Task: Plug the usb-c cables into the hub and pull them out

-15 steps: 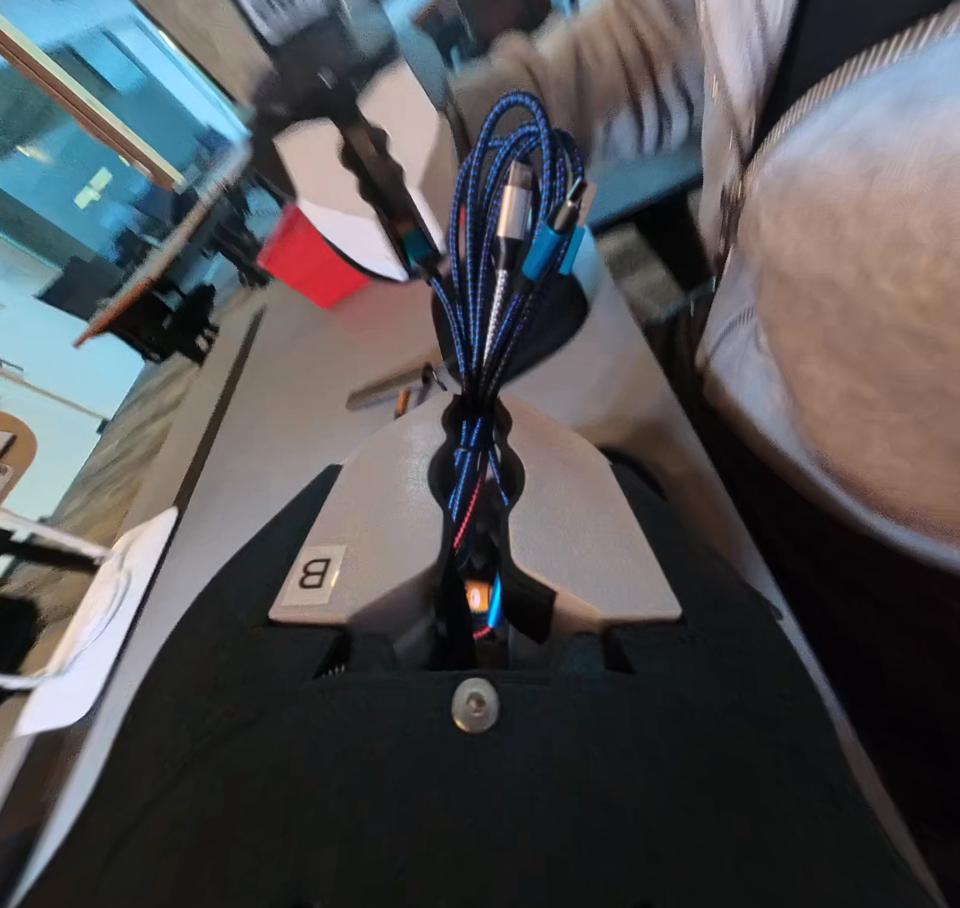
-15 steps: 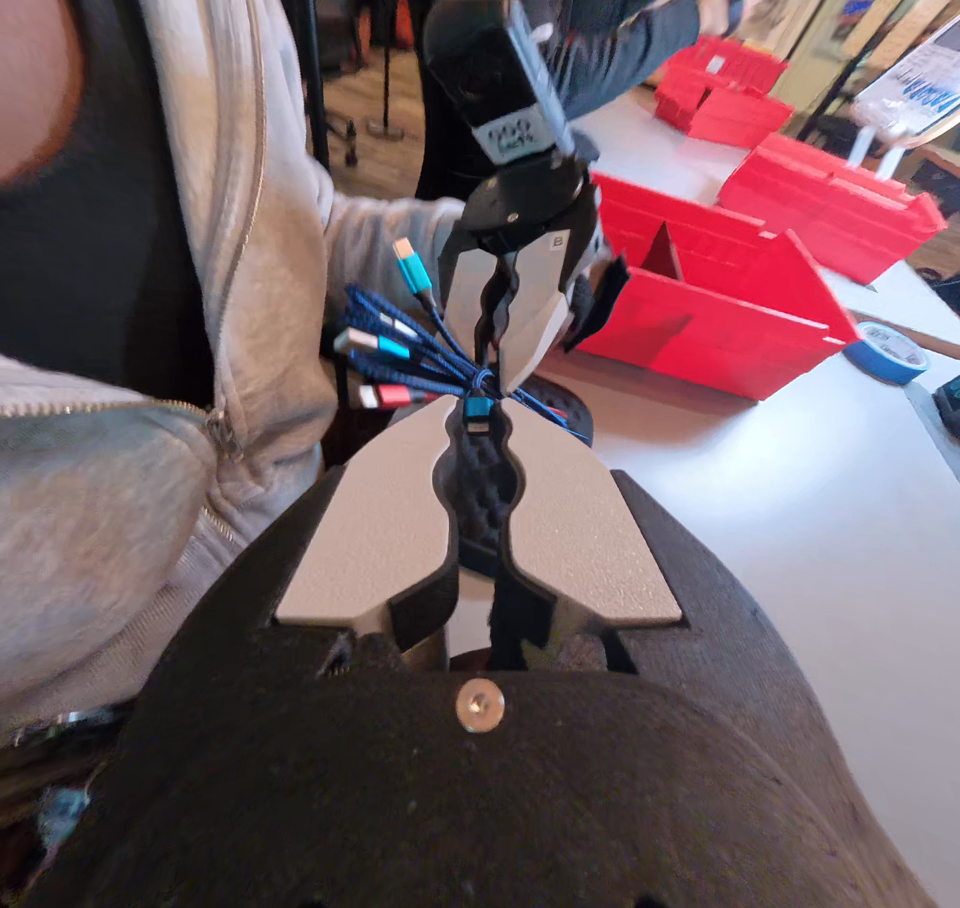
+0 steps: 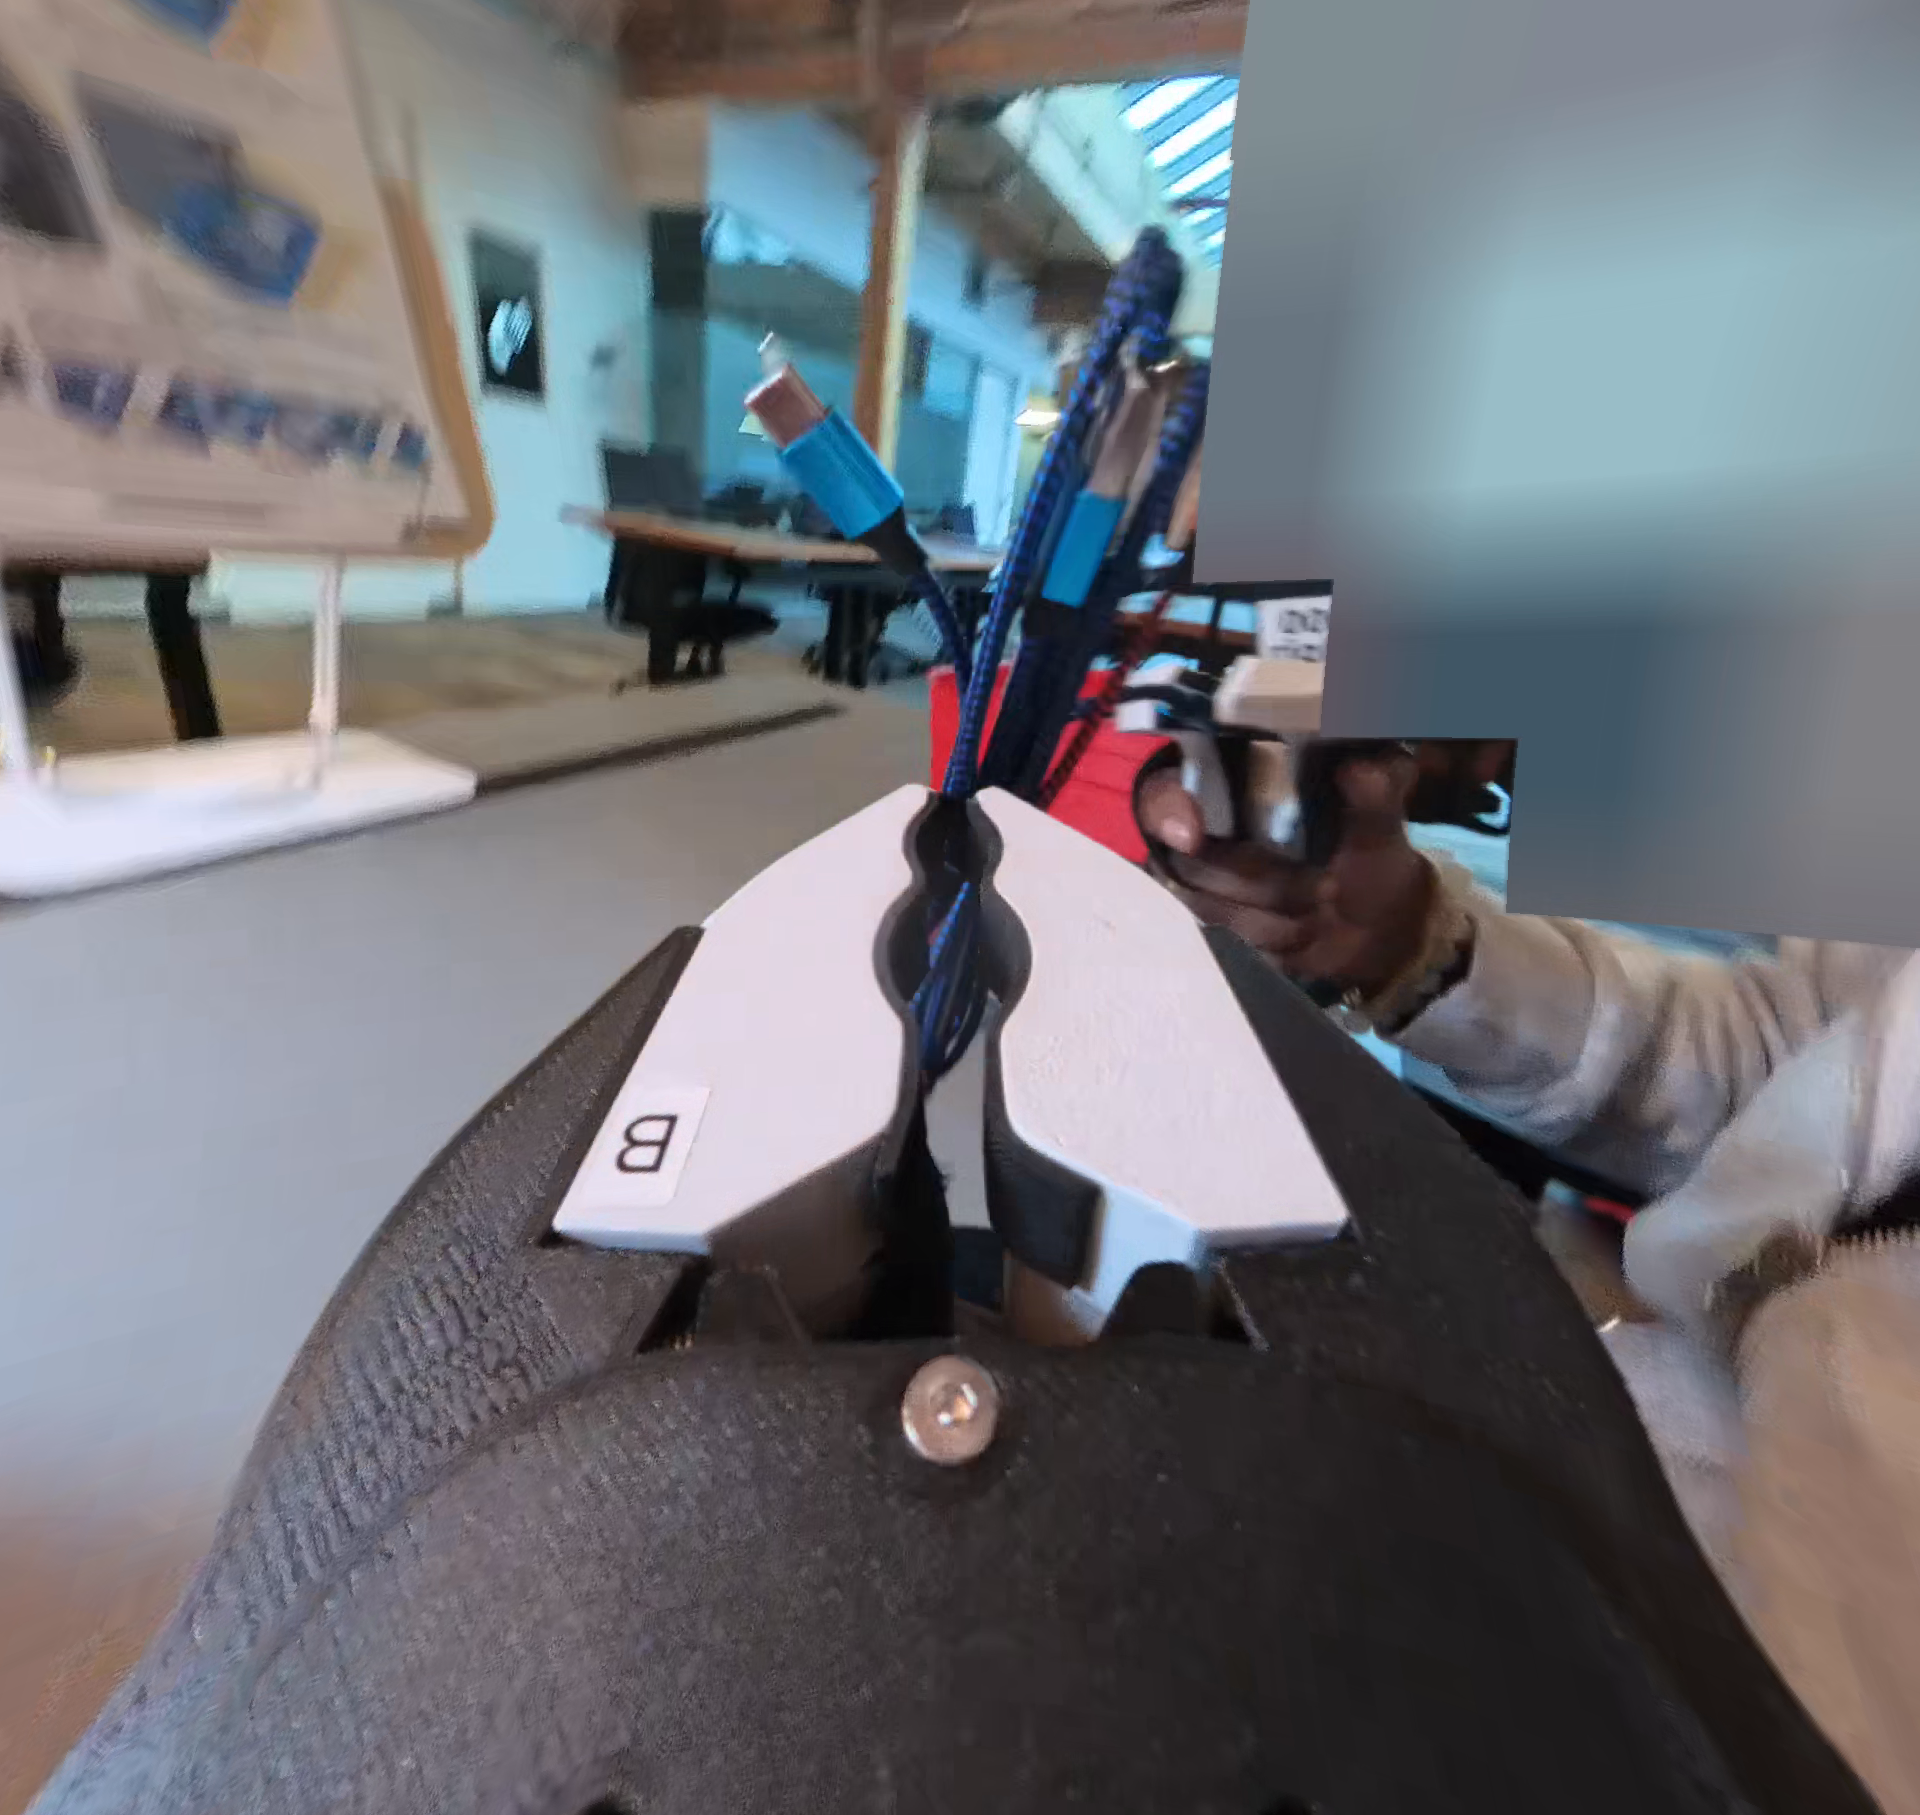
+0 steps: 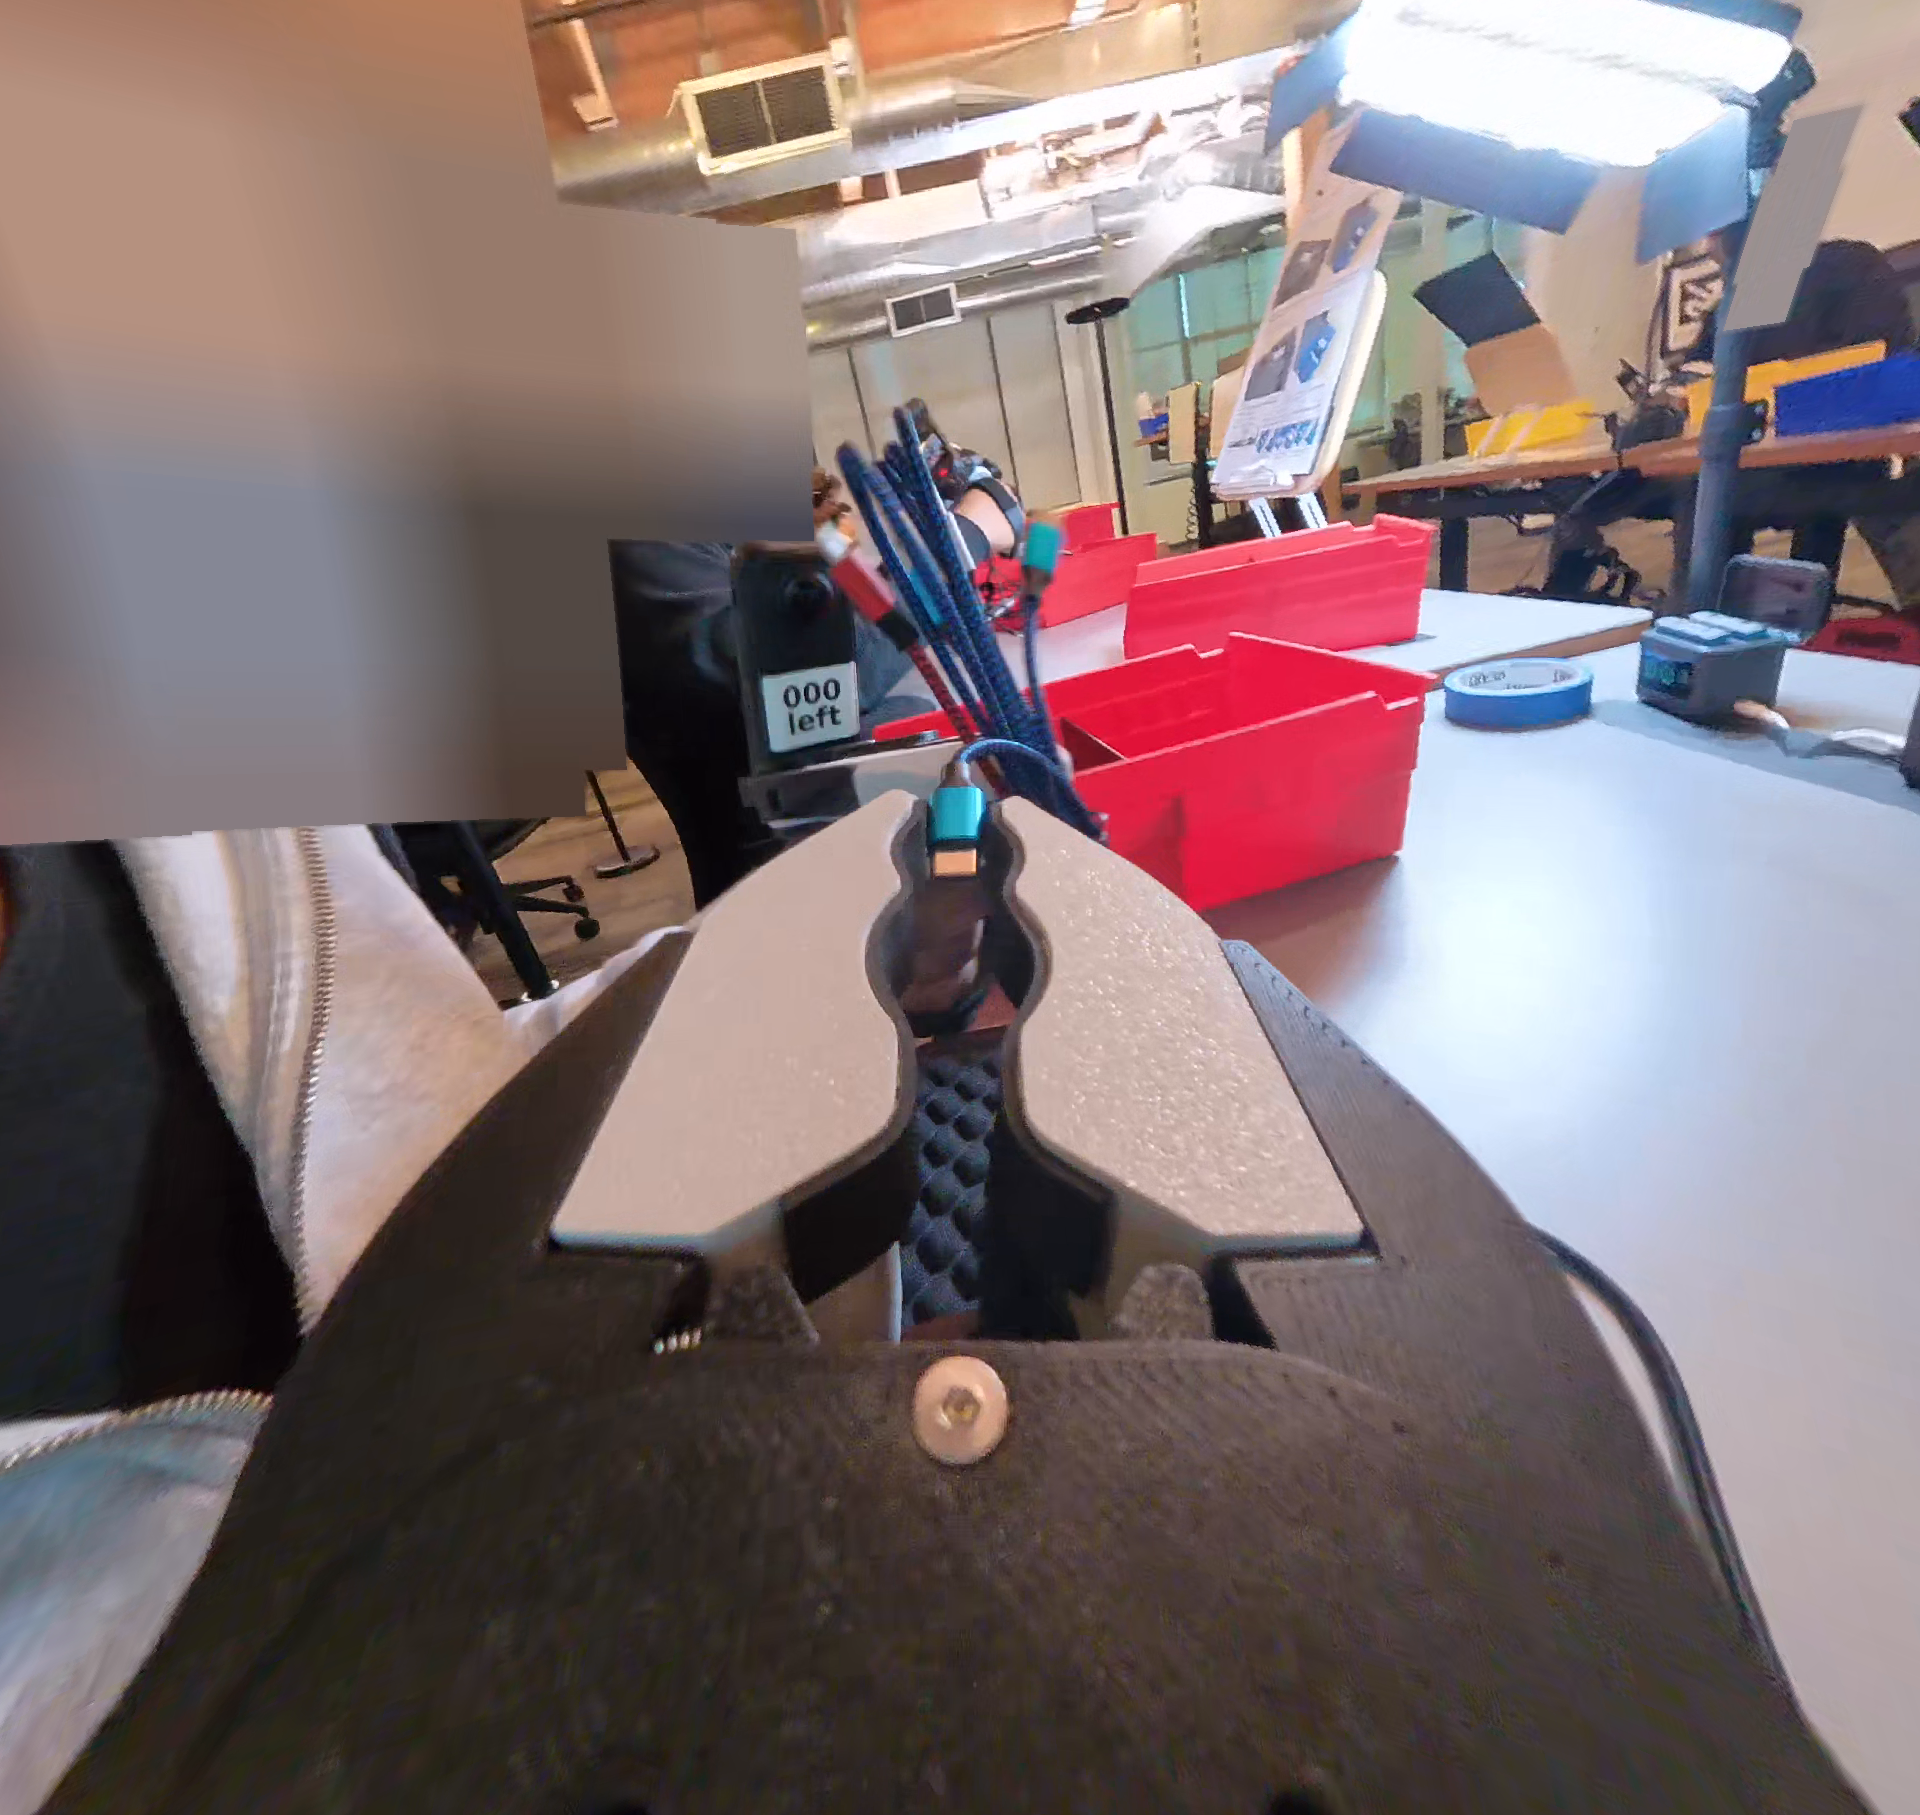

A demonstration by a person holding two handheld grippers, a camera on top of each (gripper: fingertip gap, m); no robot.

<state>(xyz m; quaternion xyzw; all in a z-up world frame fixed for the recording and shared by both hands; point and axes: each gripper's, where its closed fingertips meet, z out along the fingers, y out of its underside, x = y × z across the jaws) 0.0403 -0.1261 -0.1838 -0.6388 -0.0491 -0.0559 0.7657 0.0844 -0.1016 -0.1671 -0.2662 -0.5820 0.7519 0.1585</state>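
Holding the cables [image 3: 997,643] bunched in its closed jaws, the left gripper [image 3: 951,809] lifts them off the table [image 4: 1558,934]; the right gripper [image 4: 956,820] pinches one teal plug [image 4: 954,825]. No hub shows, so I judge plugging hasn't begun.

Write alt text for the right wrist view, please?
The right gripper pinches a teal cable plug between its grey fingertips, the blue braided cables rising behind. A red bin sits on the grey table.
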